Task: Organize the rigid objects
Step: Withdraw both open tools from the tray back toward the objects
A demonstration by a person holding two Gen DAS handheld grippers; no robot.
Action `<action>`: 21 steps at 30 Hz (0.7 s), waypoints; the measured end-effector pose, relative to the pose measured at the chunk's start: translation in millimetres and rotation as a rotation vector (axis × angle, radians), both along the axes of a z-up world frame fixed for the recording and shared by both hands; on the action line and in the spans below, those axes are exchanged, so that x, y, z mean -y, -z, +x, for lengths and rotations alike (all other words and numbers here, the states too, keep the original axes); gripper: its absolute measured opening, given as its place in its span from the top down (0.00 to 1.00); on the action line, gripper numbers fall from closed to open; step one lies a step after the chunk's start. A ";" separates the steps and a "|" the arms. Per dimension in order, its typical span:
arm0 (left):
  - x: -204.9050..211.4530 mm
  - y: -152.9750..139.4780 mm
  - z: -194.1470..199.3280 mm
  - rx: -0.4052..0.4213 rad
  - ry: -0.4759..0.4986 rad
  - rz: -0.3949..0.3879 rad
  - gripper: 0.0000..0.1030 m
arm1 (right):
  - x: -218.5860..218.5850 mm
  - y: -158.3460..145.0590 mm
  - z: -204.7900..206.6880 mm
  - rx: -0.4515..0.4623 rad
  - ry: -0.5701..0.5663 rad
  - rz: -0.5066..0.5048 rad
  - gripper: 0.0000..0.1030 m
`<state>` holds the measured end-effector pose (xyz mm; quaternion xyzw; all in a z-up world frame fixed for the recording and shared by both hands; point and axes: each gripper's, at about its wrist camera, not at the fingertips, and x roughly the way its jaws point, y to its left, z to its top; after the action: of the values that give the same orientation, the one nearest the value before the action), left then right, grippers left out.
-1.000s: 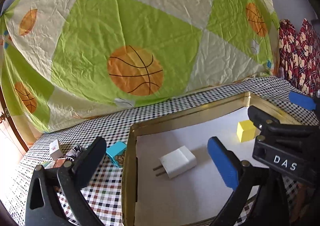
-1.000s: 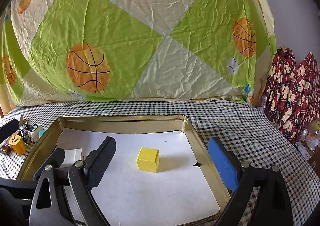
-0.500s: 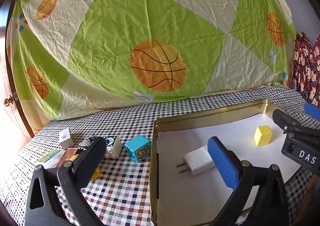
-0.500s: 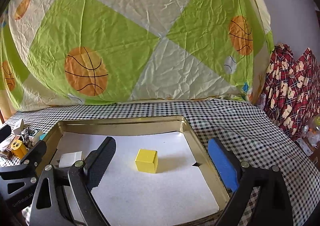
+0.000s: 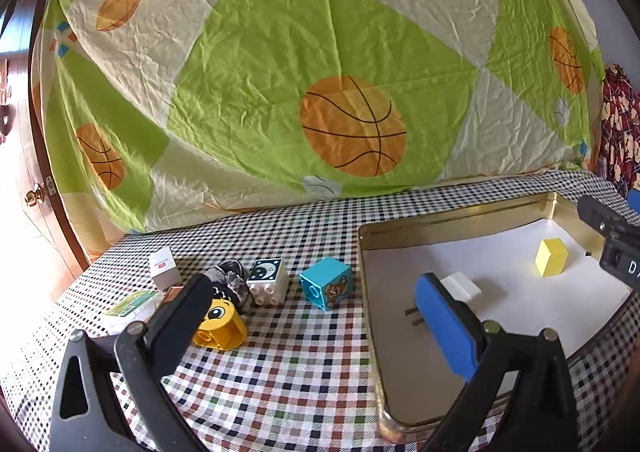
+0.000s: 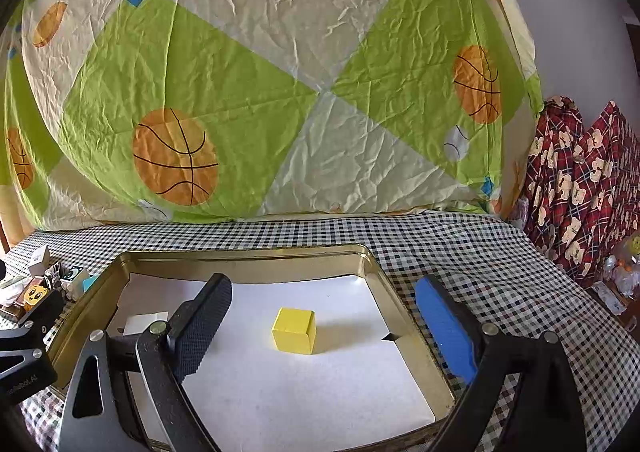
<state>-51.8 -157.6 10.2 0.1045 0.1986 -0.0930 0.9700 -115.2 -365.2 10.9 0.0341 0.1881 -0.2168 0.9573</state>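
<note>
A gold metal tray [image 5: 460, 218] lined with white paper sits on the checkered table; it also shows in the right wrist view [image 6: 248, 258]. In it lie a yellow cube [image 6: 294, 330] [image 5: 551, 257] and a white plug charger [image 5: 460, 286]. Left of the tray lie a blue brick [image 5: 327, 283], a white brick [image 5: 268, 280] and a yellow bee brick [image 5: 220, 326]. My left gripper [image 5: 316, 326] is open and empty above the table at the tray's left edge. My right gripper [image 6: 324, 322] is open and empty, with the yellow cube lying between its fingers further ahead.
A small white box [image 5: 164, 267], a dark crumpled item [image 5: 228, 278] and a flat packet [image 5: 130, 304] lie at the table's left end. A basketball-print sheet [image 5: 320, 72] hangs behind. Red patterned cloth [image 6: 580, 188] hangs at the right.
My left gripper has swung left, away from the tray's inside, bringing the loose bricks into view. My right gripper has barely moved.
</note>
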 end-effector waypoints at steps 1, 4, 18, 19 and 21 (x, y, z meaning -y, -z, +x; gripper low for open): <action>-3.8 -0.2 0.3 0.003 -0.003 0.000 0.00 | -0.7 -0.4 -0.5 0.003 0.003 -0.005 0.08; -17.3 1.0 2.6 -0.002 -0.021 0.008 0.00 | -0.7 -1.3 -2.4 0.011 0.023 -0.014 0.08; -103.8 3.2 27.4 -0.022 -0.123 0.011 0.00 | -36.1 -6.4 -22.1 0.077 0.036 -0.023 0.08; -111.9 3.8 31.8 -0.029 -0.137 0.006 0.00 | -40.4 -6.1 -21.0 0.071 0.033 -0.016 0.08; -125.3 5.2 38.7 -0.037 -0.157 0.003 0.00 | -51.2 -6.2 -20.5 0.075 0.020 0.001 0.08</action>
<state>-13.1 -32.3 5.1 0.0882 0.2243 -0.0184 0.9703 -135.7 -314.1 17.0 0.0445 0.1518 -0.2246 0.9615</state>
